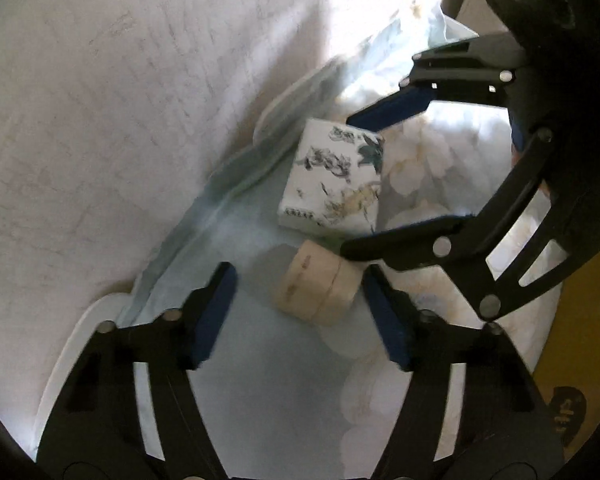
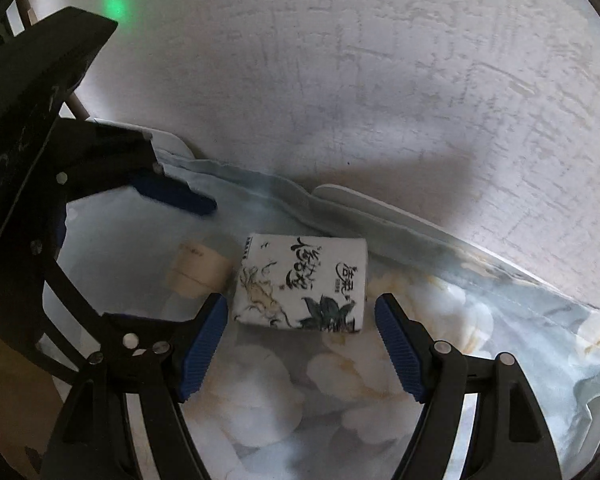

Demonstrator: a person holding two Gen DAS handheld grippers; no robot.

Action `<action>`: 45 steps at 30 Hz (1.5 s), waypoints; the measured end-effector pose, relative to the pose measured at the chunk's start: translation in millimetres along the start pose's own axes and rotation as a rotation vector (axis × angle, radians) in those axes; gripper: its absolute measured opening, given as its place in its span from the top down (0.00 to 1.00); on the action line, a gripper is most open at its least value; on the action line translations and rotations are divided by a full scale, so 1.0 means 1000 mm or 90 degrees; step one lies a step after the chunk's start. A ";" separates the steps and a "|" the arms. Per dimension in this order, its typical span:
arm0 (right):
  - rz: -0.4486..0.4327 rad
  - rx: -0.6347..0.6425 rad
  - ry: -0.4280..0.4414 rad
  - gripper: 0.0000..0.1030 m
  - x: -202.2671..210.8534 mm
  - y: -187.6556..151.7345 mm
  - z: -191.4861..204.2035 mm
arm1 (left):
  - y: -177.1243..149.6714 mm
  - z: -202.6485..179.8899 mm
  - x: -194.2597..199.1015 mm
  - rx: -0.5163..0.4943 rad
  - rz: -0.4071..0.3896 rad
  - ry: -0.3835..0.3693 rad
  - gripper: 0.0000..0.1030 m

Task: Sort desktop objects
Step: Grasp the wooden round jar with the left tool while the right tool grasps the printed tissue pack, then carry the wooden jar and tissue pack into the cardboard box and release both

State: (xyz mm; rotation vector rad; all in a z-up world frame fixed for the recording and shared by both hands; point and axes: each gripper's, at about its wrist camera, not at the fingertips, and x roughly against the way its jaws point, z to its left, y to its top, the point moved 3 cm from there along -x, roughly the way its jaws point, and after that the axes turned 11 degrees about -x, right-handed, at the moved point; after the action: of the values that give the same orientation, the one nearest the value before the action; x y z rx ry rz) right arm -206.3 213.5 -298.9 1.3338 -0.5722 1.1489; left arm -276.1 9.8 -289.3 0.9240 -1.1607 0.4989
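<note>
The left tongs [image 1: 300,312] stand apart around the roll of beige tape [image 1: 318,286], pads not yet touching it, placed astride to pinch its sides. The right tongs [image 2: 300,344] hang apart just short of the printed tissue pack [image 2: 300,282], which touches the tape. Both lie on the floral cloth [image 2: 460,320] by the wall [image 2: 340,80], presumably awaiting sorting.

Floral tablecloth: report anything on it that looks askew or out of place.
The floral tablecloth is bunched and wrinkled along the wall, leaving the white table edge bare. The tape roll lies on its side against the tissue pack, which sits skewed. Nothing looks spilled or damaged.
</note>
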 end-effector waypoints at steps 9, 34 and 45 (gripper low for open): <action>-0.015 -0.012 0.000 0.44 0.004 0.003 0.002 | -0.001 -0.006 0.011 0.004 0.006 -0.012 0.75; -0.051 0.029 -0.012 0.44 0.171 0.002 0.055 | 0.015 -0.107 0.193 0.085 -0.046 0.012 0.75; -0.029 0.059 -0.001 0.44 0.225 -0.061 0.092 | -0.039 -0.146 0.238 0.134 -0.065 0.010 0.75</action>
State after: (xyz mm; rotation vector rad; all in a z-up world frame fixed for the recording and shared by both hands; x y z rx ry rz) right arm -40.3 207.3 -111.3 1.4201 -0.4923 1.1481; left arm -81.4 81.1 -97.5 1.1524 -1.0546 0.5516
